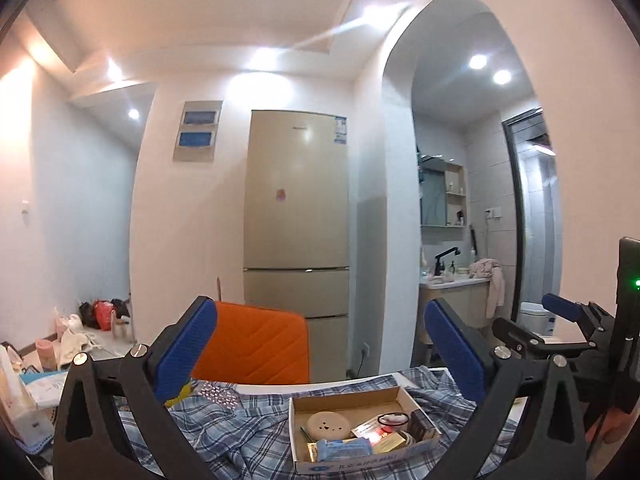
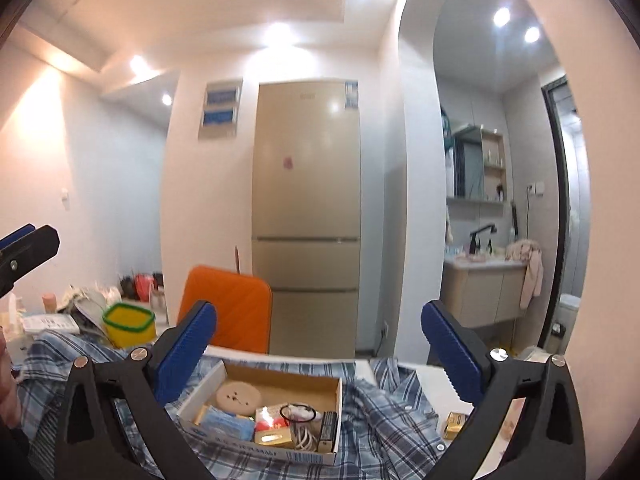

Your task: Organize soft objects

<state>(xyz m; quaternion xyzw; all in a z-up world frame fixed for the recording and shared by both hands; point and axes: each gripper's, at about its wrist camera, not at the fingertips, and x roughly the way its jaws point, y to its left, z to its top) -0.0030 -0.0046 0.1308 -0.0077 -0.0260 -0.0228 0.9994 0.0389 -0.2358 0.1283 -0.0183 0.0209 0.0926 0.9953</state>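
Note:
A crumpled blue plaid shirt (image 1: 240, 436) lies spread over the table below both grippers, seen in the right wrist view as the same plaid shirt (image 2: 384, 420). My left gripper (image 1: 320, 306) is held level above it, open, with nothing between its blue pads. My right gripper (image 2: 318, 309) is open too, also with nothing in it, above the shirt and the box. At the right edge of the left wrist view are the right gripper's fingers (image 1: 562, 307). The left gripper's fingers (image 2: 32, 246) poke in at the left of the right wrist view.
An open cardboard box (image 2: 338, 394) of small items sits on the shirt, also seen as the cardboard box (image 1: 294, 436). An orange chair back (image 2: 228, 308) stands behind the table, then a beige fridge (image 2: 306, 200). A yellow tub (image 2: 128, 326) and clutter lie left; a small gold packet (image 2: 456, 424) lies right.

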